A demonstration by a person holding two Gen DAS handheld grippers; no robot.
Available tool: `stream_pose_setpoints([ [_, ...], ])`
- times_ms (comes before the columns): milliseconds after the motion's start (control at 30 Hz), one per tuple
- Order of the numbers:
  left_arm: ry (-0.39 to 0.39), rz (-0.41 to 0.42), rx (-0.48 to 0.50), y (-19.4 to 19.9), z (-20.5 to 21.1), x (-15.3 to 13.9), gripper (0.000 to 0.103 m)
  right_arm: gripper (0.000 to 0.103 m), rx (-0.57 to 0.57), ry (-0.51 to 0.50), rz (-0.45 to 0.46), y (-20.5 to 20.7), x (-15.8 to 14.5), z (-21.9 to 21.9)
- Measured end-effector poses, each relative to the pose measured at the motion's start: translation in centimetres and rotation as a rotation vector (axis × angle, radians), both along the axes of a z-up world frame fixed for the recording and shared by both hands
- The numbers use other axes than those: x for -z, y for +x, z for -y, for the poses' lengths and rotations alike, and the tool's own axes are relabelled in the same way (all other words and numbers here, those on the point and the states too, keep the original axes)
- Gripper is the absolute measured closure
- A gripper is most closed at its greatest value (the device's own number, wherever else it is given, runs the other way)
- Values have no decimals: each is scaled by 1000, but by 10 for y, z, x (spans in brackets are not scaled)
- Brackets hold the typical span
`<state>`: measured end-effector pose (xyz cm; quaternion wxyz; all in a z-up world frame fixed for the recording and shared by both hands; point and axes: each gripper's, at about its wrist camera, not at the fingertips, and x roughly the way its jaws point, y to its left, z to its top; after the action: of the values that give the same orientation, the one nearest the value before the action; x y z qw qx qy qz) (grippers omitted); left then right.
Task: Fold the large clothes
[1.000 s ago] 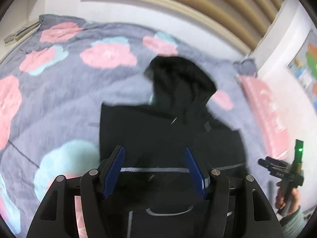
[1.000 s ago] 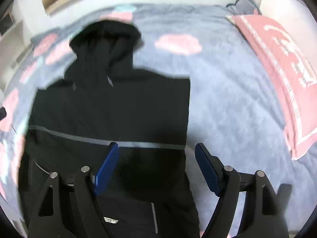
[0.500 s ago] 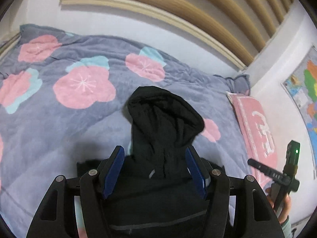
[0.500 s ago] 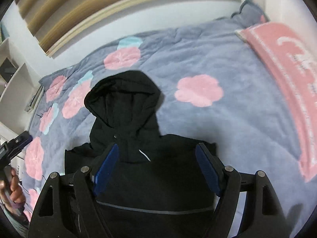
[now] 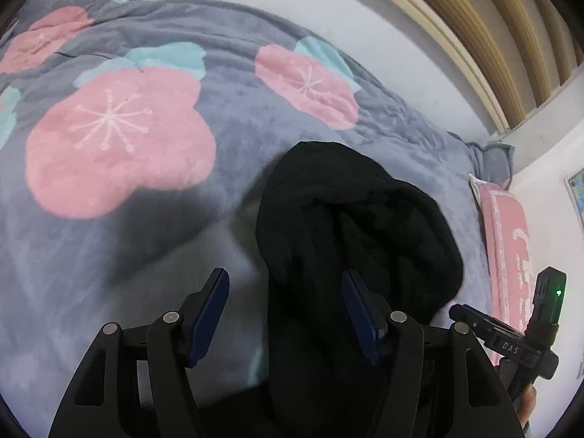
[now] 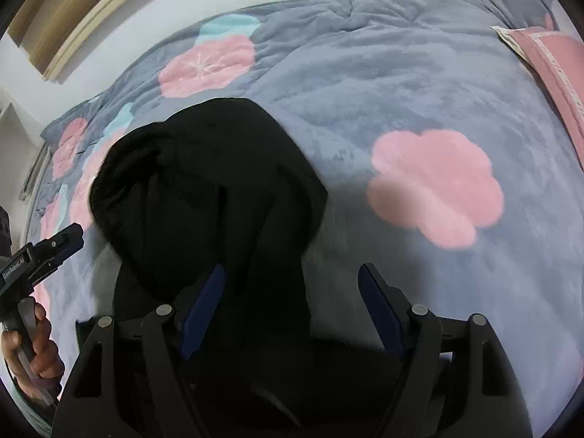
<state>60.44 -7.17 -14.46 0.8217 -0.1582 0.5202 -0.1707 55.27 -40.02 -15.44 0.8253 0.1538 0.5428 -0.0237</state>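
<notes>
A black hooded garment lies flat on a grey blanket with pink flowers; its hood [image 5: 357, 226] points away from me and also shows in the right wrist view [image 6: 208, 189]. My left gripper [image 5: 284, 314] is open and empty, low over the hood's left edge near the neck. My right gripper [image 6: 292, 306] is open and empty over the hood's right edge. The right gripper also shows at the right of the left wrist view [image 5: 511, 328], and the left gripper at the left of the right wrist view [image 6: 40, 255]. The garment's body is hidden below the grippers.
The grey flowered blanket [image 5: 120, 138] covers the bed all round the hood. A pink pillow [image 5: 511, 248] lies at the right edge, also in the right wrist view [image 6: 558, 69]. A white wall and wooden slats [image 5: 474, 18] stand behind the bed.
Both grippers have moved forward from over the garment's body to its hood and come lower. Both stay open and empty.
</notes>
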Motion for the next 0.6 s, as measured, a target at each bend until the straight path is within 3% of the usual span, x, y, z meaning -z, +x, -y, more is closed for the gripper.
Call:
stream_pose_setpoints([
  [100, 10, -31, 2, 17, 7, 19, 38, 26, 15, -7, -26, 18, 18, 0],
  [133, 17, -45, 0, 23, 10, 26, 38, 36, 11, -9, -37, 24, 25, -1],
  [200, 39, -56, -11, 34, 14, 39, 38, 66, -21, -2, -46, 33, 35, -4],
  [233, 63, -46, -9, 39, 15, 41, 42, 86, -35, -28, -35, 35, 35, -6],
  [267, 114, -7, -23, 43, 12, 39, 52, 92, -43, -57, -24, 35, 33, -6],
  [300, 122, 12, -43, 47, 4, 36, 75, 94, -44, -62, 3, 32, 25, 0],
  [367, -91, -14, -59, 47, -28, 25, 87, 96, -17, -26, 70, 18, 6, 15],
  [400, -165, 5, -54, 41, -40, 14, 88, 96, -17, -6, 107, 10, -8, 22],
  [500, -180, 104, 12, 10, -46, -23, 88, 96, -67, -29, 172, -8, -32, 19],
  [600, -174, 120, 58, -6, -48, -25, 85, 96, -69, -34, 154, -11, -16, 20],
])
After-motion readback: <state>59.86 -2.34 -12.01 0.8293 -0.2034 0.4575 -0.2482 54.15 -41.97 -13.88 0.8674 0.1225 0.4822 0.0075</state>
